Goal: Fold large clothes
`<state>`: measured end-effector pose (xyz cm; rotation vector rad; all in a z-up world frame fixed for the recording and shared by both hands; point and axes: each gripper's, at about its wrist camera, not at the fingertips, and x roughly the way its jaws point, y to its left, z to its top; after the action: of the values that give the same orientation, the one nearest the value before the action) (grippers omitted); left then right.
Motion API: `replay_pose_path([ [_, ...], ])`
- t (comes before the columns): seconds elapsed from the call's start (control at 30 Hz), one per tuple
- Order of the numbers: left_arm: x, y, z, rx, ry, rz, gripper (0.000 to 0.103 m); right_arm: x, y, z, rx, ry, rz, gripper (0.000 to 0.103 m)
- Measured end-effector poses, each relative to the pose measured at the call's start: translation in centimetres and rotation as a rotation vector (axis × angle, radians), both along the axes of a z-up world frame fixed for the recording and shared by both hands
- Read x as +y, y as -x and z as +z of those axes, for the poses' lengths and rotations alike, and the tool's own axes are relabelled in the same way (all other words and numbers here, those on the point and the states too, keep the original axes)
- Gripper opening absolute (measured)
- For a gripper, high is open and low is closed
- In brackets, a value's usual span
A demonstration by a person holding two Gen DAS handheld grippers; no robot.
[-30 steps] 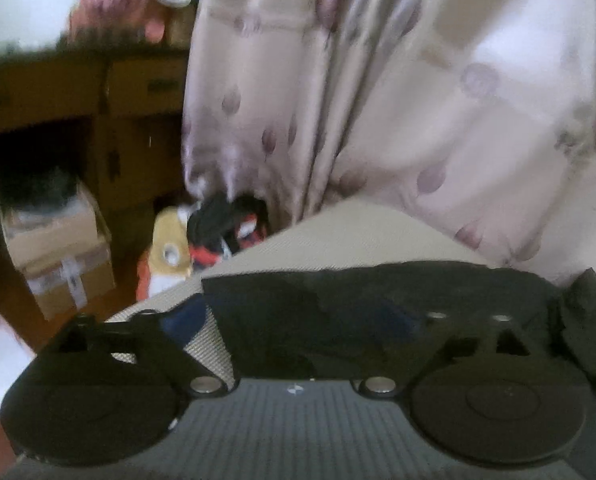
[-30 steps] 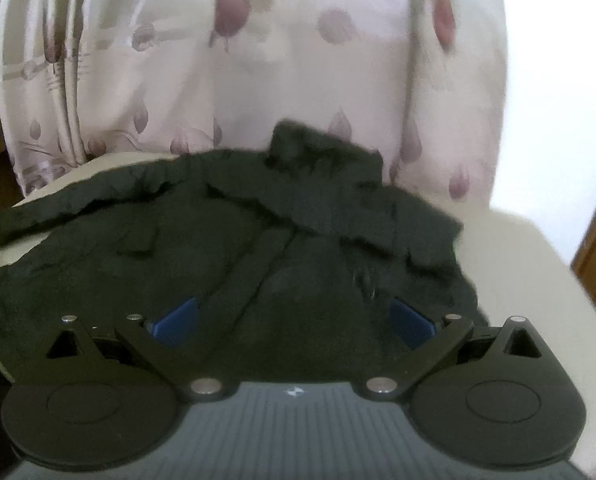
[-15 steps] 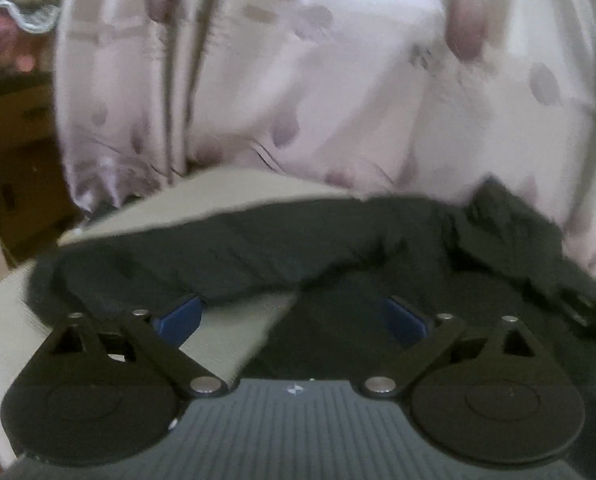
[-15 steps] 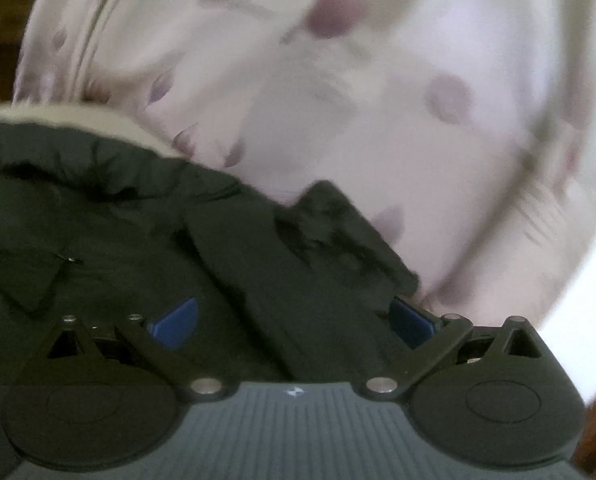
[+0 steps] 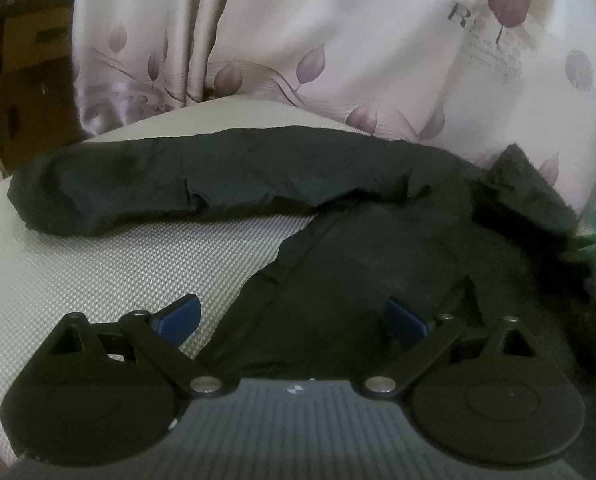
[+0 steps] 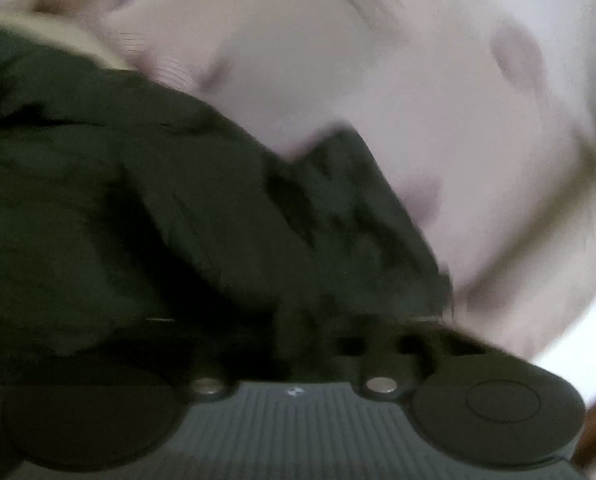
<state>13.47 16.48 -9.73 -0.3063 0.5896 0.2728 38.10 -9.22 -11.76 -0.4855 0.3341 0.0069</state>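
Pale curtain cloth (image 5: 337, 60) printed with mauve tulips hangs behind a cream woven-textured surface (image 5: 78, 264), and on that surface lies the task's thing, a large black padded jacket (image 5: 377, 248), spread flat. Taking the jacket as landmark: its long sleeve (image 5: 158, 192) reaches out from the body toward the brown wooden drawers (image 5: 22, 44), bare weave shows under the sleeve, and the stand-up collar (image 5: 529, 188) sits at the far end against the curtain. Over the jacket's near hem hovers the left gripper (image 5: 294, 318), its blue pads (image 5: 178, 314) set wide with nothing between them. At the collar end the right gripper (image 6: 298, 344) has just closed narrow; blur and dark cloth hide whether it pinches fabric. Likely the jacket is soft, bulky and a bit slick, so it would sag and slide; seams, the cuff and the shoulder look like the surest holds
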Motion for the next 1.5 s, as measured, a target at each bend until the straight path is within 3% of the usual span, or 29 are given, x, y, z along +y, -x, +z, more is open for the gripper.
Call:
replay_pose_path([
  [0.07,-0.3,-0.1,-0.1,-0.001,-0.017,-0.002,0.097,-3.5,1.7,1.5,-0.049,-0.109,-0.032,0.009],
  [0.2,-0.7,-0.2,-0.4,0.010,-0.042,0.000,0.100,-13.5,8.2,5.2,-0.155,-0.425,-0.132,0.008],
  [0.3,-0.7,-0.4,-0.5,0.020,-0.036,0.006,0.100,-20.9,15.3,6.5,-0.259,-0.543,-0.220,0.008],
  [0.4,-1.0,-0.3,-0.4,0.017,-0.053,0.009,0.100,-27.9,21.4,6.3,-0.306,-0.650,-0.342,0.008],
  [0.57,-1.9,0.3,0.0,-0.003,-0.113,0.002,0.100,-37.5,27.0,2.4,-0.248,-0.851,-0.539,0.009],
  [0.73,-2.9,1.3,1.0,-0.022,-0.170,-0.018,0.100,-42.3,29.9,-4.5,-0.112,-1.127,-0.635,0.009],
  [0.83,-3.2,1.9,1.8,-0.037,-0.182,-0.036,0.101,-42.7,31.5,-7.5,-0.084,-1.265,-0.630,0.017],
  [0.9,-3.2,2.4,2.4,-0.045,-0.196,-0.041,0.101,-42.7,32.8,-8.9,-0.092,-1.336,-0.610,0.028],
  [0.93,-3.1,2.6,2.7,-0.049,-0.199,-0.043,0.102,-42.7,33.6,-9.3,-0.111,-1.360,-0.605,0.038],
  [0.97,-3.0,2.8,2.9,-0.054,-0.196,-0.041,0.102,-42.5,34.9,-9.7,-0.138,-1.382,-0.609,0.054],
  [1.03,-2.4,3.2,3.2,-0.058,-0.191,-0.030,0.103,-42.3,37.1,-10.2,-0.177,-1.406,-0.637,0.069],
  [1.13,-1.7,3.7,3.3,-0.057,-0.191,-0.015,0.103,-41.2,39.3,-9.8,-0.187,-1.329,-0.639,0.069],
  [1.3,-0.6,4.1,2.9,-0.039,-0.219,0.012,0.103,-37.0,40.1,-6.7,-0.177,-1.002,-0.563,0.069],
  [1.37,-0.2,4.2,2.9,-0.030,-0.221,0.022,0.103,-36.1,39.7,-6.0,-0.148,-0.984,-0.484,0.073],
  [1.43,0.3,4.3,2.9,-0.025,-0.212,0.017,0.103,-34.6,39.0,-5.7,-0.059,-1.020,-0.360,0.081],
  [1.5,0.9,4.4,3.0,-0.019,-0.206,0.013,0.103,-33.2,38.7,-5.7,0.011,-1.037,-0.309,0.085],
])
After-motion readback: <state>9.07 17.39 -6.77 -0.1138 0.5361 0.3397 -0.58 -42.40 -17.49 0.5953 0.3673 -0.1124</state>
